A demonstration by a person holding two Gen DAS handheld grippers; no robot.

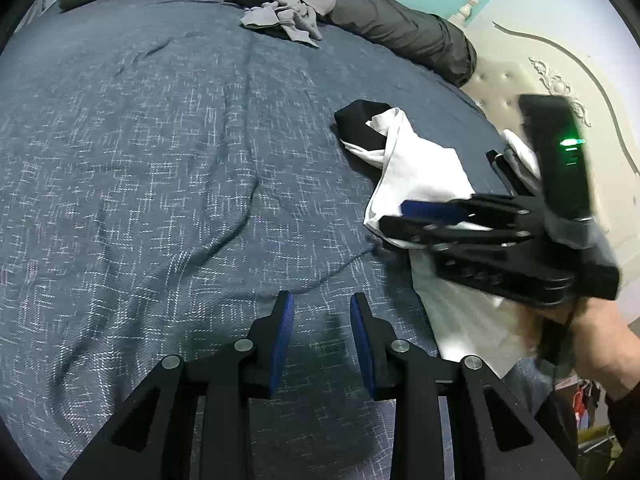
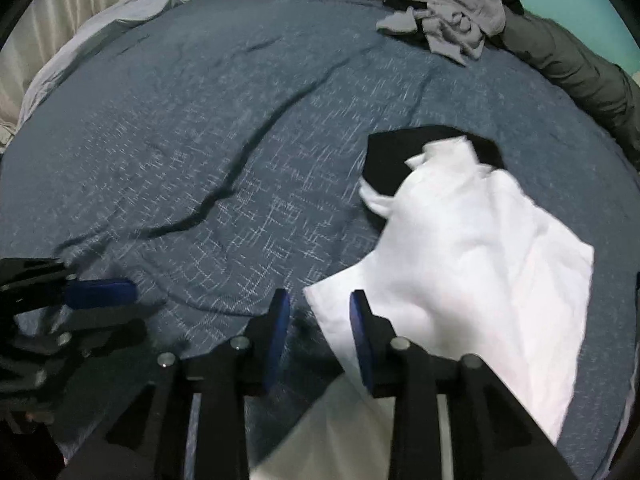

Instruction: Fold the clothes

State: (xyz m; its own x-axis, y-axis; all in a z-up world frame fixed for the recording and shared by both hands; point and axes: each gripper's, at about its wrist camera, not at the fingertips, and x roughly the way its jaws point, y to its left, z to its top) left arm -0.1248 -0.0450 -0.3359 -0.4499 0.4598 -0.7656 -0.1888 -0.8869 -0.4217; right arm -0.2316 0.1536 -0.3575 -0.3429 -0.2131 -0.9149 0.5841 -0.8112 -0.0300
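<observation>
L tool [image 1: 322, 308] open, nothing btwn pads, hovering over bare blue bed cover [image 1: 160, 160]. R tool [image 2: 320, 306] also open, pads apart, over near-left corner of white shirt [image 2: 460, 264]; contact w/ cloth unclear. Shirt lies rumpled on bed, right side, w/ black garment [image 2: 388, 160] partly under its far end. Gray clothes pile [image 2: 448, 16] at far edge on dark pillows [image 2: 580, 64], well apart from shirt.

White garment [image 2: 460, 264] with black part [image 2: 392, 164], rumpled, lying on blue bedspread [image 2: 200, 152]
</observation>
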